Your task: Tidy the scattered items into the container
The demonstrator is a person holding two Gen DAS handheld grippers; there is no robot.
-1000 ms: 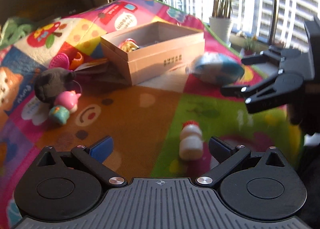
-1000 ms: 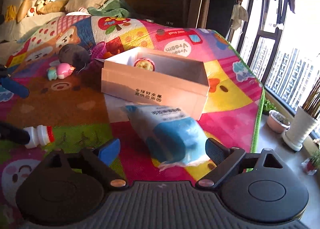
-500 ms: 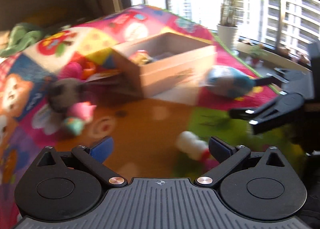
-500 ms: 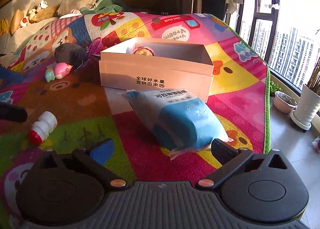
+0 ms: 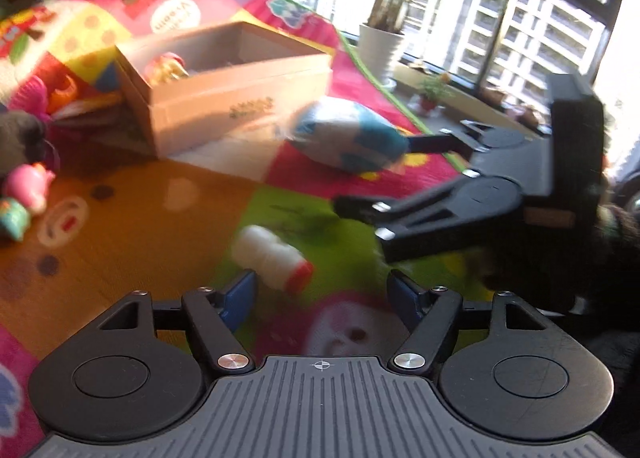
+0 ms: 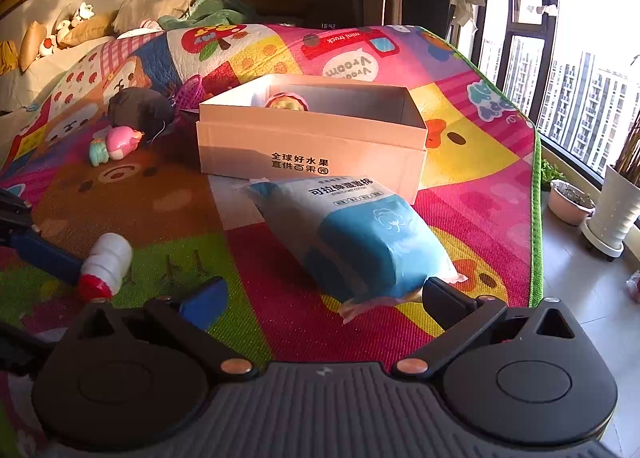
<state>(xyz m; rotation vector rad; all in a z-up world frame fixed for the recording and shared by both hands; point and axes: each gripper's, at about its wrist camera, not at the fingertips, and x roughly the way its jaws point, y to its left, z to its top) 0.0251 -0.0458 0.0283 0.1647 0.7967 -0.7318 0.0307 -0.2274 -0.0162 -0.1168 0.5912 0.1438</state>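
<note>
Broadly, a bright patchwork play mat [image 6: 460, 194] covers the floor beside tall windows, with a potted plant [image 5: 380, 46] at the glass and cushions along the far wall. At the mat's middle sits the open cardboard box [image 6: 312, 146], which already holds one small round toy [image 6: 286, 101].

Next in size, the blue-and-white wipes pack [image 6: 352, 234] lies just in front of the box, its long axis running from about eleven o'clock down to five o'clock in the right wrist view. The right claw [image 6: 324, 294] is spread wide, and the pack's near end sits between its fingers, close to the right one. The pack reads as soft, so it should give under a squeeze.

Smaller, the white bottle with a red cap [image 5: 272, 258] lies on its side on the green patch, at about twelve o'clock from the left claw [image 5: 320, 298], slightly toward eleven. Its long axis runs from ten o'clock to four o'clock, cap end nearer the claw. The left claw is also spread, with nothing between its fingers; the bottle's cap is just ahead of its left fingertip [image 5: 240, 294]. The left claw is clearly the nearer one to the bottle, and a short push forward looks enough to straddle it, though the slant may call for a twist.

Off at nine o'clock rest a dark plush [image 6: 140, 108] and a pink toy [image 6: 116, 144].
</note>
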